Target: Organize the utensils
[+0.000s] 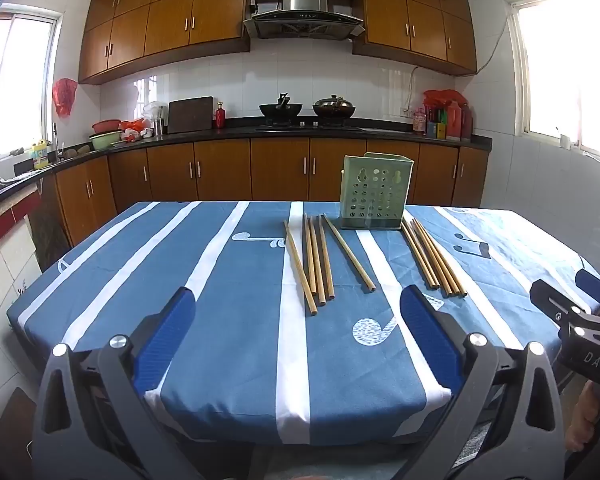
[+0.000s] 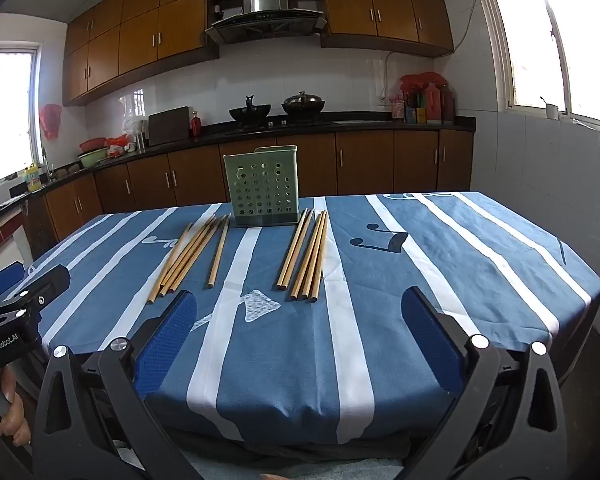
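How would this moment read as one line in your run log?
left gripper: open, empty | right gripper: open, empty | chopsticks: on tablecloth | green holder: upright

Near half of the bench lies bare — open passage. Farther in, two chopstick clusters flank a clear lane — green holder blocks its end.

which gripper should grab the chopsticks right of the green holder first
Right. The right gripper, jaws open and empty, looks almost straight at the right bundle beside the green holder. From the left gripper that bundle lies off to its right.
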